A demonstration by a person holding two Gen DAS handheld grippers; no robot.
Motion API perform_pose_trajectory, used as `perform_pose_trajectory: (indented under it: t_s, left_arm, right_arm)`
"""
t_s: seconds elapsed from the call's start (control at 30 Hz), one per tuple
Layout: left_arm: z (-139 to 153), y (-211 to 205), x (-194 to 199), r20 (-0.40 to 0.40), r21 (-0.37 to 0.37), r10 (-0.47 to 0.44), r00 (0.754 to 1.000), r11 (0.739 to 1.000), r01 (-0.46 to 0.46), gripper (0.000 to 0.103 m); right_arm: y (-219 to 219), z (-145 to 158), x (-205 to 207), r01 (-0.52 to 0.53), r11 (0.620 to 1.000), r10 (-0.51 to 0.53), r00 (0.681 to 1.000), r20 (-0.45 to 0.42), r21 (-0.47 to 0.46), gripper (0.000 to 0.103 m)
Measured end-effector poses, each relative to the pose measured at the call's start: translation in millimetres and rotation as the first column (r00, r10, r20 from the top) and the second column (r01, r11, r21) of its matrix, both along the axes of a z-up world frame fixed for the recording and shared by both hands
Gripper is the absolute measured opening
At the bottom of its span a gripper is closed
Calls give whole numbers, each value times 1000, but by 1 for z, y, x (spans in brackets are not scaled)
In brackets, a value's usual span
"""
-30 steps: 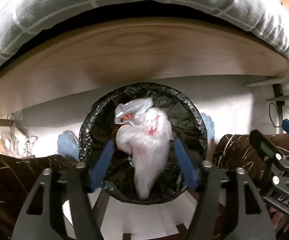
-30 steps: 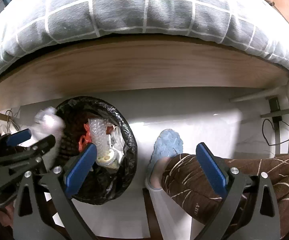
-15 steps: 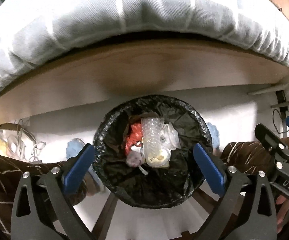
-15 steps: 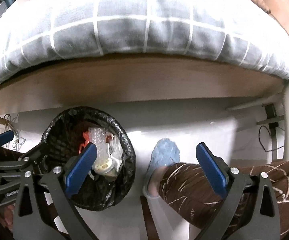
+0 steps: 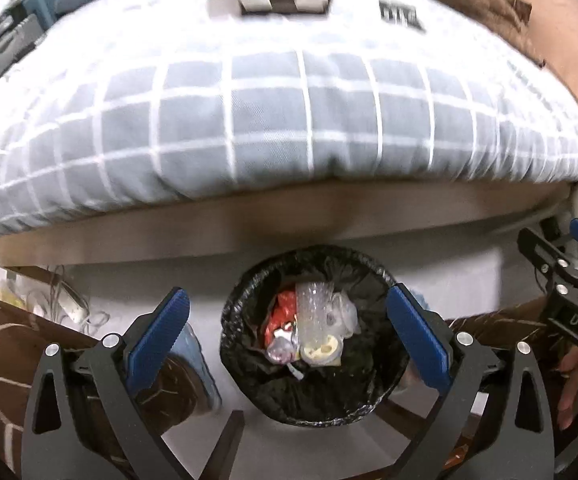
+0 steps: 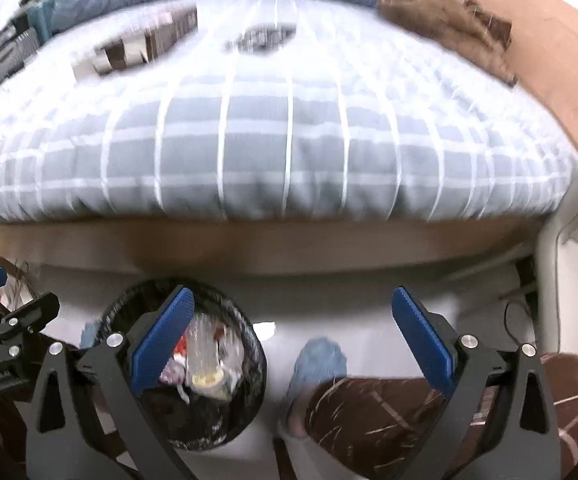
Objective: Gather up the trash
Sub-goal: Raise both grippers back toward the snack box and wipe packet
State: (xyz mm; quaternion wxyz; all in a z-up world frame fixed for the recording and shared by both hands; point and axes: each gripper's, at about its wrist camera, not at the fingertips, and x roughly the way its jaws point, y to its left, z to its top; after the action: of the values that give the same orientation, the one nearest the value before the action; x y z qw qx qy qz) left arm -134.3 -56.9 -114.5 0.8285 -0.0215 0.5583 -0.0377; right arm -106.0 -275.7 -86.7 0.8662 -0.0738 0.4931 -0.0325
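In the left wrist view a tangle of white cables (image 5: 63, 300) lies on the floor at far left, beside a leg in brown patterned trousers (image 5: 1, 364) that ends in a light blue slipper (image 5: 197, 360). The left gripper (image 5: 285, 336) hangs with its jaws released and spread wide, nothing between the blue pads (image 5: 157, 336).

Between and below those pads stands the trash bin (image 5: 373, 392), round and lined with a black plastic bag, on the pale floor in front of the bed. In it lies the collected trash (image 5: 309, 332): a clear ribbed plastic cup, a red wrapper to its left, crumpled clear film to its right, and a small pinkish-white wad at the near edge. The heap sits toward the middle of the liner, well below the rim.

Behind the bin runs the wooden bed frame (image 5: 249, 228), topped by a grey-blue checked duvet (image 5: 289, 120); blurred small items sit on the bed top. At far right the right gripper (image 5: 561, 276) shows side-on with fingers of a hand (image 5: 573, 384) under it.

The right wrist view places the bin (image 6: 257, 372) low and left, its near side partly hidden by the left pad, and shows the right gripper (image 6: 293, 344) with jaws also released and empty. Only this view shows the other slippered foot (image 6: 321, 360) and brown trouser leg (image 6: 389, 412) between the pads, and a white post (image 6: 549, 320) at right. The left gripper (image 6: 5, 328) shows at its left edge.
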Motion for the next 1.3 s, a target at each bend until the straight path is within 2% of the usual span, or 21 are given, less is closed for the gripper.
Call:
perform_pose_trajectory:
  t_s: [0.27, 0.47, 0.7, 1.07, 1.3]
  left_arm:
    - [65, 12, -7, 159, 7, 19, 987, 1000, -20, 97]
    - [100, 15, -2, 229, 21, 25, 973, 999, -31, 97]
    - [127, 16, 22, 274, 28, 37, 961, 999, -46, 97]
    - [141, 22, 93, 279, 4, 51, 959, 999, -54, 97]
    - [120, 13, 151, 248, 19, 37, 968, 999, -43, 97]
  right_arm:
    - [-2, 64, -6, -11, 999, 4, 989, 145, 50, 95]
    - [0, 101, -6, -15, 998, 0, 975, 220, 64, 95]
    - [4, 123, 17, -25, 998, 9, 967, 254, 59, 95]
    - [9, 132, 100, -25, 997, 5, 966, 259, 74, 95]
    - [22, 116, 166, -32, 998, 22, 977, 212, 46, 95]
